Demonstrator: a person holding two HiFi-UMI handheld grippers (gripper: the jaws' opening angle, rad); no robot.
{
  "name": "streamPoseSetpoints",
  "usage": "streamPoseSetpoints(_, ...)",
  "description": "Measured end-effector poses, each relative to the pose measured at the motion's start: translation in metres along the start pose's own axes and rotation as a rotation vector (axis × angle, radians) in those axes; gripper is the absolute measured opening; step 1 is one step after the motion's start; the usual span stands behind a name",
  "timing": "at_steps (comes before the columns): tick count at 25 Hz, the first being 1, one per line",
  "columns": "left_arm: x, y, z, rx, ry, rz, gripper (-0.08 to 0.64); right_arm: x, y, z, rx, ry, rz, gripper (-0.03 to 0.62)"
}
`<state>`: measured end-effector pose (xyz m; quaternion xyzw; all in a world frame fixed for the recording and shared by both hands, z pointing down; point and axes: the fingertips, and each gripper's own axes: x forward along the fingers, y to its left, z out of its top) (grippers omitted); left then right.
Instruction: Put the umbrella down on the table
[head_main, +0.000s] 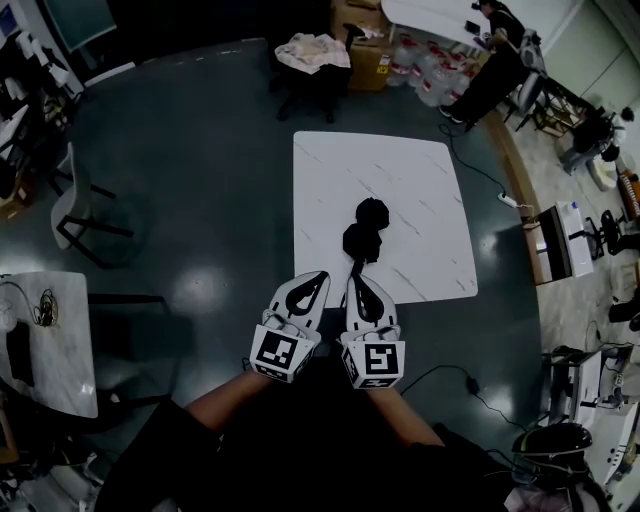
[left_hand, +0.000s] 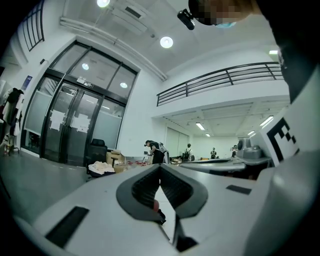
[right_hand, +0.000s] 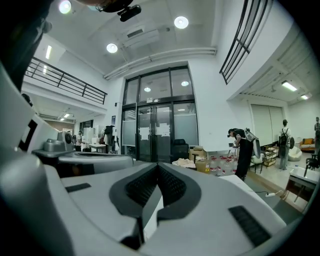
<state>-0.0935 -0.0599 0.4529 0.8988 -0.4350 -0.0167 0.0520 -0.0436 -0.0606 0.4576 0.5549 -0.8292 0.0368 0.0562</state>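
Note:
A folded black umbrella (head_main: 365, 228) lies on the white marble-patterned table (head_main: 420, 190), near its front edge. Both grippers hover side by side just in front of that edge and point level across the table. My left gripper (head_main: 318, 276) (left_hand: 160, 167) is shut with nothing between its jaws. My right gripper (head_main: 357, 278) (right_hand: 158, 166) is also shut, and its own view shows nothing in the jaws. In the head view a thin black end of the umbrella reaches toward the right gripper's tip. I cannot tell whether it touches. Neither gripper view shows the umbrella.
Beyond the table stands a black chair with a pale cloth (head_main: 312, 52) on it, next to cardboard boxes (head_main: 362, 40). A grey chair (head_main: 72, 205) and a second white table (head_main: 50, 345) are at the left. A cable (head_main: 470, 385) runs over the floor at the right. A person (head_main: 492, 70) bends at the far right.

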Motion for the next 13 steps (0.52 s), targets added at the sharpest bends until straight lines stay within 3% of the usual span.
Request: streamPoseSetpoints(13,0.022,-0.029,-0.001,0.015,-0.008,-0.06,0.017,-0.011,-0.026,0.003,-0.031,-0.016,-0.044,0.017)
